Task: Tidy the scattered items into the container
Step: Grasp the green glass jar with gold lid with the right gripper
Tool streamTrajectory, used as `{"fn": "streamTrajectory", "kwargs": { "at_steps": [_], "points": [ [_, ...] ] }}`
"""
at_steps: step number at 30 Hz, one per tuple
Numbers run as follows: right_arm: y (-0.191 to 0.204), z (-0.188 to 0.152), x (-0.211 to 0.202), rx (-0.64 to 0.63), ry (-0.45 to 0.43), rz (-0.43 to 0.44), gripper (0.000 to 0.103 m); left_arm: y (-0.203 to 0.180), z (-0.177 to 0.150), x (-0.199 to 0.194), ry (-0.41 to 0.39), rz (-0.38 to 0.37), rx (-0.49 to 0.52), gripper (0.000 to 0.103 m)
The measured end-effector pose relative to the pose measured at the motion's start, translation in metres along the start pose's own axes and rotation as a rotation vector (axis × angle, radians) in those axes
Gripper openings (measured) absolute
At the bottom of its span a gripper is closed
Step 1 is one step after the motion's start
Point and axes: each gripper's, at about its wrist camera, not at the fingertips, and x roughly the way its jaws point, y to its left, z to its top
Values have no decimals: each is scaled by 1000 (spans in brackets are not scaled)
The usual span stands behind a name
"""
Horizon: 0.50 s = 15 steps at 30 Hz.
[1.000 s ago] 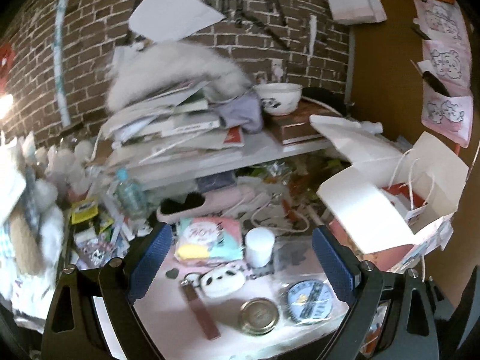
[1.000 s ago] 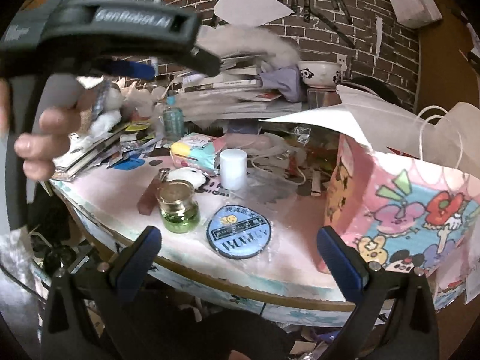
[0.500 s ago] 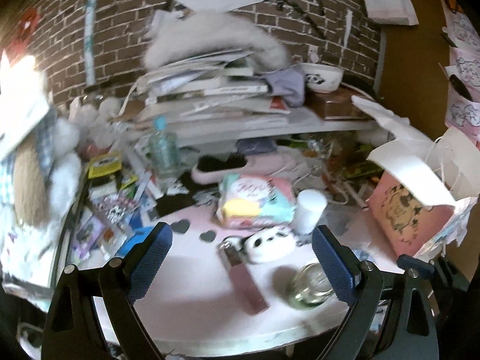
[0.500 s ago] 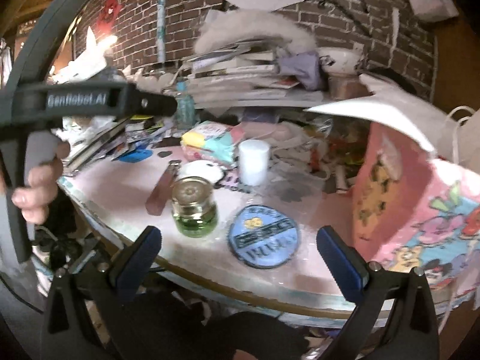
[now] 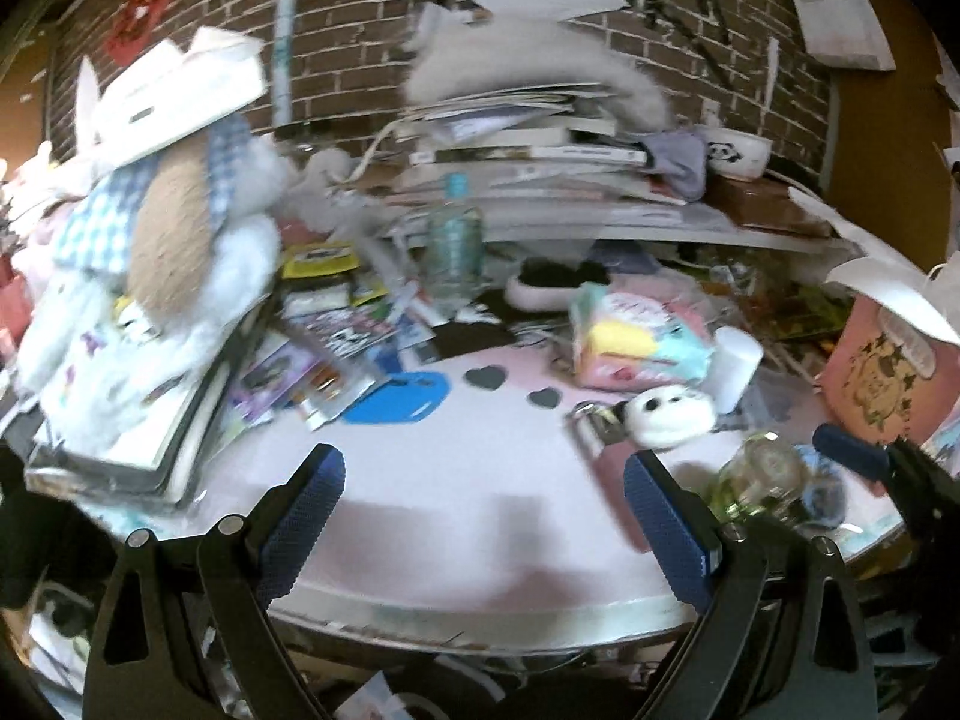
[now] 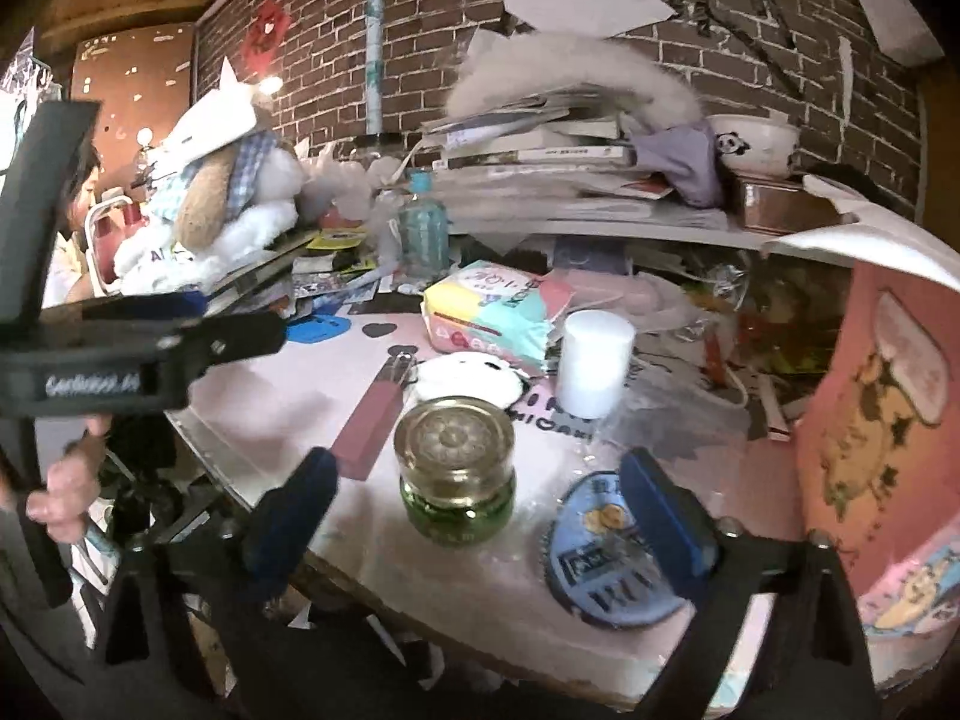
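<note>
The tidying looks barely begun, as far as these views show; every loose item I can make out lies out on the pink counter (image 6: 270,414), and nothing can be seen inside the pink cartoon paper bag (image 6: 882,420) that stands at the right edge and is, I judge, the container meant; its interior is hidden from both cameras, so I cannot say whether it holds anything. Near the front edge stands a small glass jar with a gold lid (image 6: 456,474), green at its base; just to its right lies a round blue badge in a clear wrapper (image 6: 606,564); behind the jar rest a white panda plush keychain (image 6: 468,378) with a reddish strap (image 6: 372,420), a white cylinder (image 6: 594,360) and a pastel tissue pack (image 6: 486,312); farther back and left the clutter of cards, a bottle and a plush toy remains piled. The right gripper (image 6: 474,522) hangs low at the near edge with the jar between its jaws; the jaws are closing but the blue pads do not touch the glass, so nothing is grasped. The left gripper (image 5: 480,516) hovers over a bare stretch of counter farther left, jaws wide apart and empty. By my reckoning the jar is the first pick in hand; the badge, keychain, cylinder and tissues all wait their turn, so nearly the whole job remains.
</note>
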Motion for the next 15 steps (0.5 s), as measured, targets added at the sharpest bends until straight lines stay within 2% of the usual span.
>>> {"fn": "streamTrajectory", "kwargs": {
  "at_steps": [5, 8, 10, 12, 15],
  "points": [
    [9, 0, 9, -21, -23, 21, 88, 7, -10, -4, -6, -7, -17, 93],
    [11, 0, 17, -15, -6, 15, 88, 8, -13, -6, -10, -12, -22, 93],
    [9, 0, 20, -1, 0, 7, 82, 8, -13, -7, -12, -13, -21, 93],
    [9, 0, 24, -1, 9, -5, 67, 8, -14, -8, -14, -19, -23, 93],
    [9, -3, 31, -5, 32, -2, 61, 6, -15, -8, -17, -22, -21, 93]
  ]
}}
